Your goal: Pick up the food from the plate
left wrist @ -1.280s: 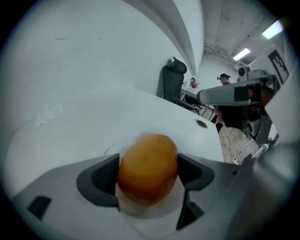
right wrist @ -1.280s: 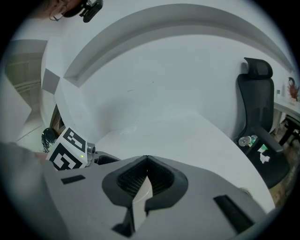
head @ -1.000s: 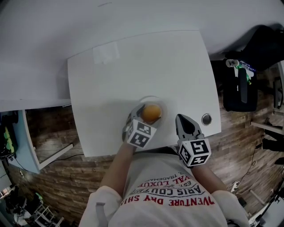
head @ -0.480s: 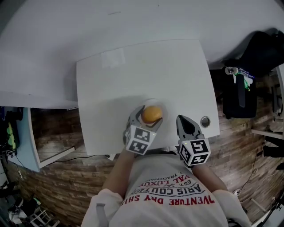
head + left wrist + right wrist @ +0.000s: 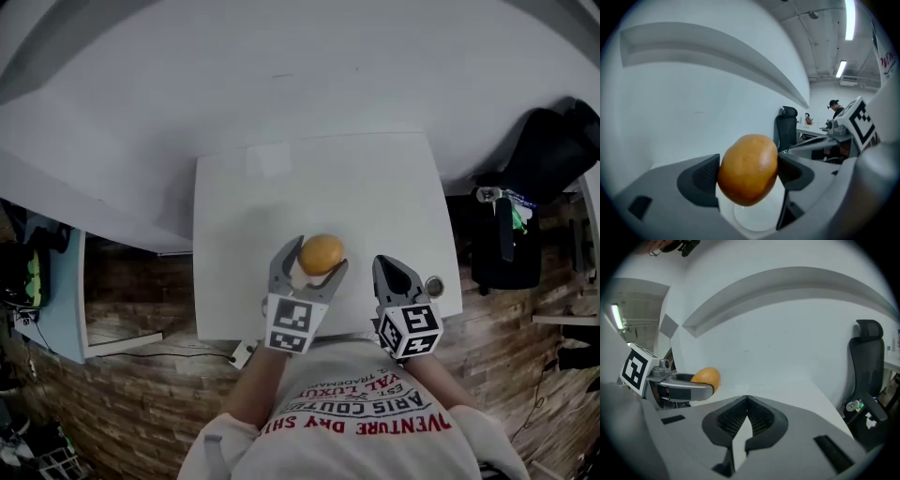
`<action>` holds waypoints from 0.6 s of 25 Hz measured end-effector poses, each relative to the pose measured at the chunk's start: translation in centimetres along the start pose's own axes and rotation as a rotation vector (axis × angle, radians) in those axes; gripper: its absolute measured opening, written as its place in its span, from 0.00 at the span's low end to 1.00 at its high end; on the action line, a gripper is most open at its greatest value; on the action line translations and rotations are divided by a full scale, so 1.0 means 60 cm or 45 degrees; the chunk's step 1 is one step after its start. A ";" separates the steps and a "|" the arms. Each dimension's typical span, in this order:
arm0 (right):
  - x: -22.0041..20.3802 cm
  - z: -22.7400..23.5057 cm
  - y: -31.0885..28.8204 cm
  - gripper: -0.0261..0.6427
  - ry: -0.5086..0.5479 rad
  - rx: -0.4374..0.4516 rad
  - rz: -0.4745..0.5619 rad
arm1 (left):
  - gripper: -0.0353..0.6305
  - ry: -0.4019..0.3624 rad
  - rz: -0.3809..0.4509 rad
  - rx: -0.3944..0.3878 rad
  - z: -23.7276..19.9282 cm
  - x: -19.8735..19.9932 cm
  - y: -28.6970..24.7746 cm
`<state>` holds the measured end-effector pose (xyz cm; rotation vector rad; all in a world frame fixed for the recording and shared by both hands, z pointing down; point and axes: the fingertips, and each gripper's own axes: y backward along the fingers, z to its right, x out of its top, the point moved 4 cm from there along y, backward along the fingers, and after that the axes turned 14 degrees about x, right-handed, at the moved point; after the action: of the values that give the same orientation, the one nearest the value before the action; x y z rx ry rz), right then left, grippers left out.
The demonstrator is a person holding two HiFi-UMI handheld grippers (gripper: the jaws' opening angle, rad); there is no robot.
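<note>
A round orange-brown piece of food (image 5: 322, 253) hangs above the white table (image 5: 272, 197), gripped between the pads of my left gripper (image 5: 319, 257). In the left gripper view the food (image 5: 748, 164) fills the gap between the dark pads (image 5: 700, 180), and the white plate (image 5: 754, 219) lies empty below it. My right gripper (image 5: 389, 269) hovers at the table's near right edge, jaws shut and empty. The right gripper view shows its tips (image 5: 747, 398) touching, with the left gripper (image 5: 684, 389) and the food (image 5: 706, 377) off to the left.
A small metal grommet (image 5: 432, 285) sits in the table near the right gripper. A black bag (image 5: 548, 150) lies on the floor to the right, and a black office chair (image 5: 867, 362) stands beyond the table. A white wall runs behind.
The left gripper has risen off the plate with the food in its jaws. The head view has pulled back and the table looks smaller. The right gripper stays shut beside it.
</note>
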<state>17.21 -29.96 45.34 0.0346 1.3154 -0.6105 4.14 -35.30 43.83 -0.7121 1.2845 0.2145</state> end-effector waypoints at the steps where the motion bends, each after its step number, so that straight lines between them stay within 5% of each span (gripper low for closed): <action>1: 0.011 -0.004 -0.004 0.06 0.019 0.008 0.016 | 0.62 0.015 0.032 0.022 -0.009 0.012 0.006; 7: 0.059 -0.029 -0.018 0.06 0.098 0.058 0.075 | 0.62 0.173 0.110 0.140 -0.064 0.045 0.031; 15: 0.092 -0.050 -0.030 0.06 0.174 0.104 0.100 | 0.62 0.238 0.137 0.199 -0.094 0.056 0.049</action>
<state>14.42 -32.60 40.08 0.1965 1.4136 -0.6030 -0.88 -37.18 39.07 -0.5390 1.5022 0.1351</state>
